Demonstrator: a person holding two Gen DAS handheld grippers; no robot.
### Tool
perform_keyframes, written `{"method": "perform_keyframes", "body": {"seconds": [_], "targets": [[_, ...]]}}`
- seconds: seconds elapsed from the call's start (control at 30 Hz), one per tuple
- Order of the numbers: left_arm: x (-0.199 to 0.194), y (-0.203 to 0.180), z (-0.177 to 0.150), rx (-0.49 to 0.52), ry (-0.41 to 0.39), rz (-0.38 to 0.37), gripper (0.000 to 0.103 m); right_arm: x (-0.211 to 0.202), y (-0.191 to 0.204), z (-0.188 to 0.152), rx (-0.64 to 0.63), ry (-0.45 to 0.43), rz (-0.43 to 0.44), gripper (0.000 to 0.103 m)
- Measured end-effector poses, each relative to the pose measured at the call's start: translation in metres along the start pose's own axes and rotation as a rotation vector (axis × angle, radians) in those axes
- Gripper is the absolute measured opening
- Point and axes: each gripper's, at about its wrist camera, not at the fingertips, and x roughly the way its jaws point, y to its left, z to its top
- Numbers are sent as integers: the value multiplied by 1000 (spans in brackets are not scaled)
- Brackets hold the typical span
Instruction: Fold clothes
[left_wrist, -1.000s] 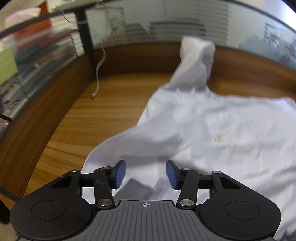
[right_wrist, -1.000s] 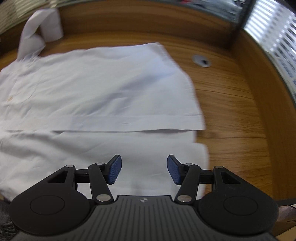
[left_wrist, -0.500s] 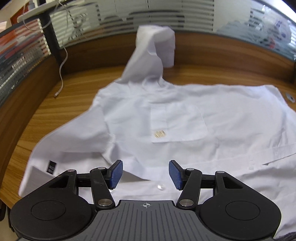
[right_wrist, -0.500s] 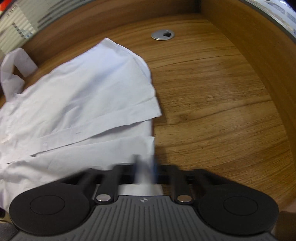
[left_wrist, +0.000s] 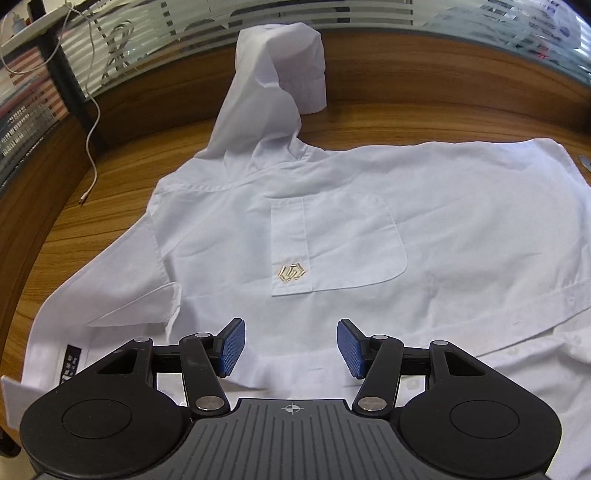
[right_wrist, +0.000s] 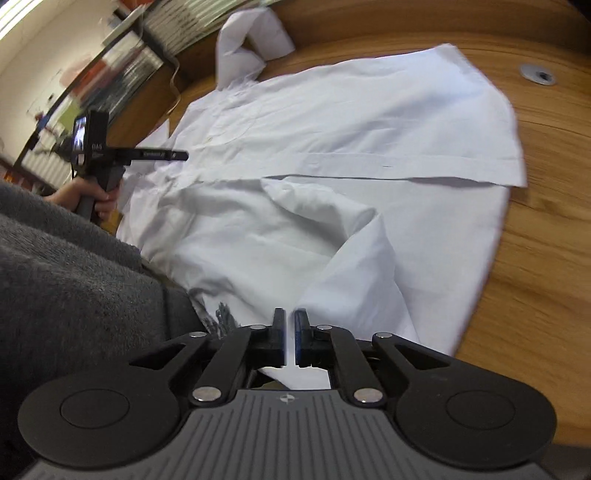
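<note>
Nearest in the left wrist view: left gripper (left_wrist: 290, 347), blue pads spread wide, nothing between them, hovering over the button strip of a white shirt (left_wrist: 369, 229). Beyond it a chest pocket (left_wrist: 332, 243) with a small gold logo (left_wrist: 291, 273), a collar (left_wrist: 136, 302) to the left, and one sleeve (left_wrist: 269, 92) propped up against the far wooden wall.

Nearest in the right wrist view only: right gripper (right_wrist: 290, 341), pads almost together, pinching a lifted edge of the shirt's lower part, cloth bunched up in a ridge just ahead. To the left, a grey sleeve (right_wrist: 66, 266) and a hand (right_wrist: 90, 192) around the other tool's handle, seen from the side above the shirt. Hem lying flat further out.

Underneath, a wooden table (right_wrist: 546, 221), shirt spread across most of it. A round metal cable hole (right_wrist: 537, 74) past the hem. A white cable (left_wrist: 92, 140) hanging down at far left. Behind the wooden wall, striped glass and blurred shelves.
</note>
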Motion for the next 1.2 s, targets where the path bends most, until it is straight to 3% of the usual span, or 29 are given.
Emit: {"method": "perform_keyframes", "body": {"seconds": [0.07, 0.23, 0.37, 0.53, 0.7, 0.87, 0.97, 1.2], "targets": [[6, 0, 2, 3, 8, 2, 58, -16, -8, -5, 40, -43, -50, 32], [19, 3, -5, -4, 41, 6, 58, -34, -38, -8, 256, -184, -325, 32], [24, 4, -14, 15, 61, 8, 58, -19, -60, -5, 368, -199, -501, 32], [26, 8, -20, 20, 67, 6, 59, -2, -69, -4, 342, -217, -616, 30], [26, 11, -20, 15, 66, -7, 59, 20, -75, 5, 230, -177, -632, 29], [26, 13, -21, 20, 64, -17, 61, 24, -68, 13, 166, -192, -540, 29], [27, 14, -21, 19, 61, -19, 63, 30, -56, 16, 150, -180, -497, 34], [28, 16, -22, 20, 61, -26, 67, 47, -46, 10, 142, -113, -579, 34]]}}
